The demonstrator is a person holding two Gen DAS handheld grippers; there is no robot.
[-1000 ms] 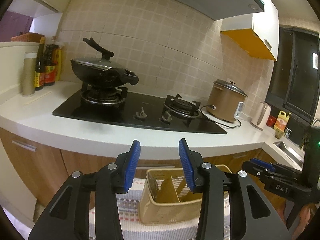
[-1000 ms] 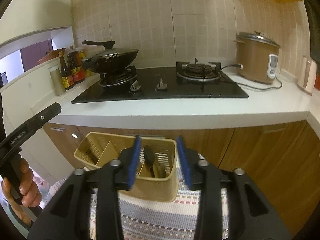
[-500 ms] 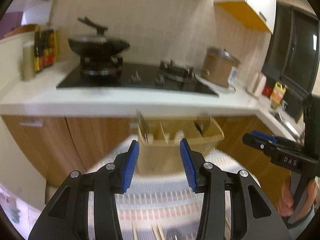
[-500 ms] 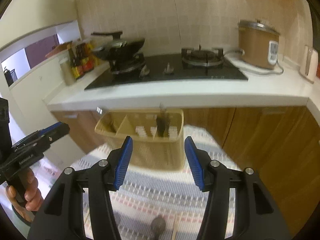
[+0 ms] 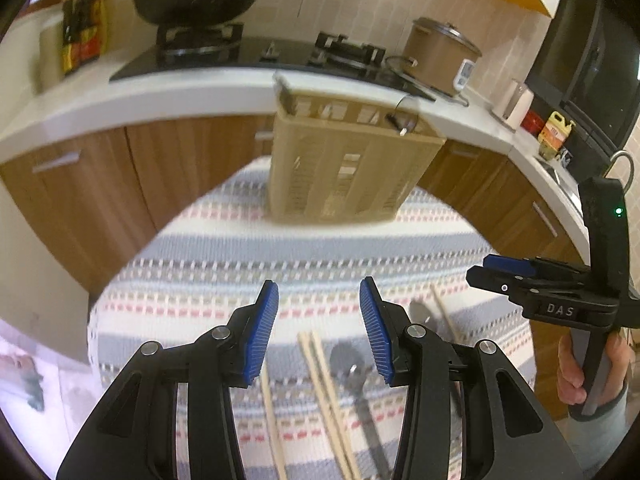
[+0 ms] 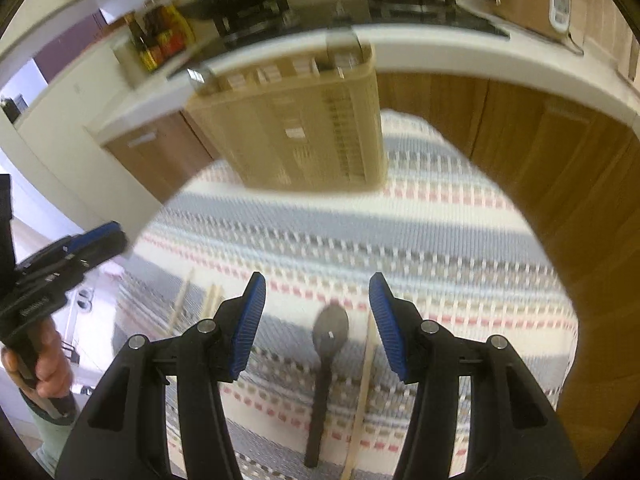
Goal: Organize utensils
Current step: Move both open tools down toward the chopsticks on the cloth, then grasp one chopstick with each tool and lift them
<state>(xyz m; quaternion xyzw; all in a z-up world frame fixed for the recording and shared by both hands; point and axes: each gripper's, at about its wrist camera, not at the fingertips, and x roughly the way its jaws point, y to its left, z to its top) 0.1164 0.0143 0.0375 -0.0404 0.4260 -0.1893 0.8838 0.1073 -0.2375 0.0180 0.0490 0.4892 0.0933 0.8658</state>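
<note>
Left wrist view: I am holding the left gripper (image 5: 315, 322) with its jaws apart and nothing between them.
Near edge, left side: a pair of wooden chopsticks (image 5: 325, 392) and a dark spoon (image 5: 352, 368) are lying just beyond my fingertips on the striped mat (image 5: 224, 272).
Right wrist view: I am keeping the right gripper (image 6: 318, 320) spread wide too, gripping nothing.
Near edge, right side: a black spoon (image 6: 329, 336) is lying between the fingers, a single chopstick (image 6: 365, 384) just beside it.
Far edge: the tan utensil basket (image 5: 344, 168) is standing upright on the mat, with blurred utensils inside.
Beyond: the counter (image 5: 160, 96) with stove and rice cooker (image 5: 438, 56) is curving behind it.
</note>
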